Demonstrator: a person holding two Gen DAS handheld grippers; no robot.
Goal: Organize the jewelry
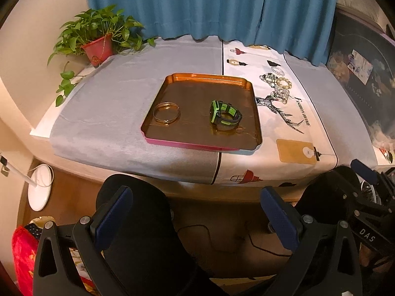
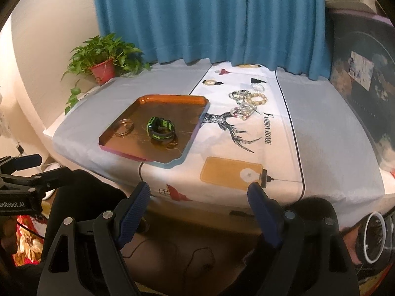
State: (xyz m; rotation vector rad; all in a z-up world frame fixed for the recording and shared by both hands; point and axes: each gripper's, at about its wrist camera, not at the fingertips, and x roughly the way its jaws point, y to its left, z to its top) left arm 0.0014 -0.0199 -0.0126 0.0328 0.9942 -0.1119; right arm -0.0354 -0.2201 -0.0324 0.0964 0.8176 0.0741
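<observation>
A shallow bronze tray [image 1: 195, 79] [image 2: 187, 102] with a pink edge lies on the cloth-covered table. In it rest a green and black watch [image 1: 224, 115] [image 2: 160, 127] and thin gold bangles [image 1: 166, 112] [image 2: 124, 125]. A cluster of beaded bracelets [image 1: 280, 85] [image 2: 248, 102] lies on the white printed cloth to the tray's right. My left gripper [image 1: 197, 202] hangs open below the table's front edge, nothing between its blue pads. My right gripper [image 2: 200, 199] is open too, at the front edge, empty. Each gripper shows at the side of the other's view.
A potted green plant [image 1: 97, 37] [image 2: 103, 59] in a red pot stands at the back left corner. Blue curtains [image 1: 209, 5] hang behind the table. A dark patterned panel [image 2: 365, 79] fills the right side. A white lamp base [image 1: 40, 187] and cables lie on the floor.
</observation>
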